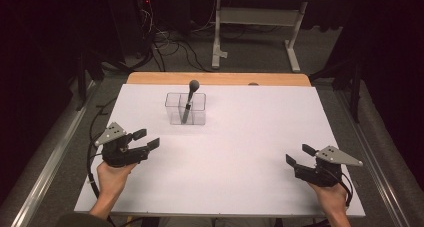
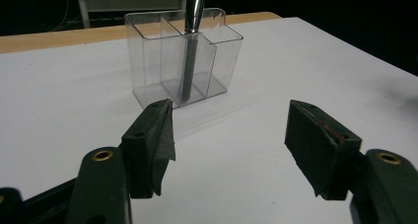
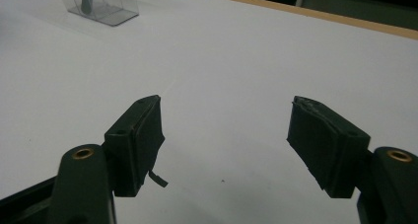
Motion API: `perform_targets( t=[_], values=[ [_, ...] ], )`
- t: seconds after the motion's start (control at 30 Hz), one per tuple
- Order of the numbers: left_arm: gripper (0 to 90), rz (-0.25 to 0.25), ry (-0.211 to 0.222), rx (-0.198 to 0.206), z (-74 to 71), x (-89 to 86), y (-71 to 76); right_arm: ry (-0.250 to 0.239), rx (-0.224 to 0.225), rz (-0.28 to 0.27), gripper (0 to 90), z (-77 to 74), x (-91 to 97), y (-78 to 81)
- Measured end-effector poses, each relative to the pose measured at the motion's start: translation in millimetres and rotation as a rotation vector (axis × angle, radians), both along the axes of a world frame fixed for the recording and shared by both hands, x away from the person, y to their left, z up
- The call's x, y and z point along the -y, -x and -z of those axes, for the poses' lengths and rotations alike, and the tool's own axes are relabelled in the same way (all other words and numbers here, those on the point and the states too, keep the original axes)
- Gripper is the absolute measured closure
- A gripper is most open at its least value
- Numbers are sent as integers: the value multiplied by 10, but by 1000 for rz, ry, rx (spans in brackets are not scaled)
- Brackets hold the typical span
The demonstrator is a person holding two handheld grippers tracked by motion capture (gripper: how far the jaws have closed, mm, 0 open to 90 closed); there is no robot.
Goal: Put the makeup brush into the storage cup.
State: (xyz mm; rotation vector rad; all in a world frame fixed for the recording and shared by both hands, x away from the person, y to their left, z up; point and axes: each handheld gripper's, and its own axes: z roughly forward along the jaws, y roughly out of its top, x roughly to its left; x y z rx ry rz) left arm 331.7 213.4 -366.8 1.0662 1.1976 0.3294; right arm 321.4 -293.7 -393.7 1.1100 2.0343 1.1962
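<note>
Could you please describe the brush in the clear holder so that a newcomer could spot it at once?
On the white table, look toward the far edge for the clear holder. The brush stands in its middle compartment, leaning slightly, its round grey head above the rim. It is the one dark, upright thing there.

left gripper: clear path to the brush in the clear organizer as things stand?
Probably yes. The left gripper is open with nothing between its jaws, and bare white tabletop lies between it and the clear organizer. The brush stands upright in the middle compartment, its head above the rim.
</note>
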Motion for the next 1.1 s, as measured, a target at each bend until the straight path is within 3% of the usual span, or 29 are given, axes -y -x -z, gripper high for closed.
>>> perform_targets(
  t=[0.4, 1.1],
  values=[
    [354, -18, -13, 2, 85, -12, -10, 4, 6, -5, 310, -1, -5, -2],
    [360, -23, -42, -35, 198, -15, -36, -14, 0, 5, 309, -2, 20, 2]
  ],
)
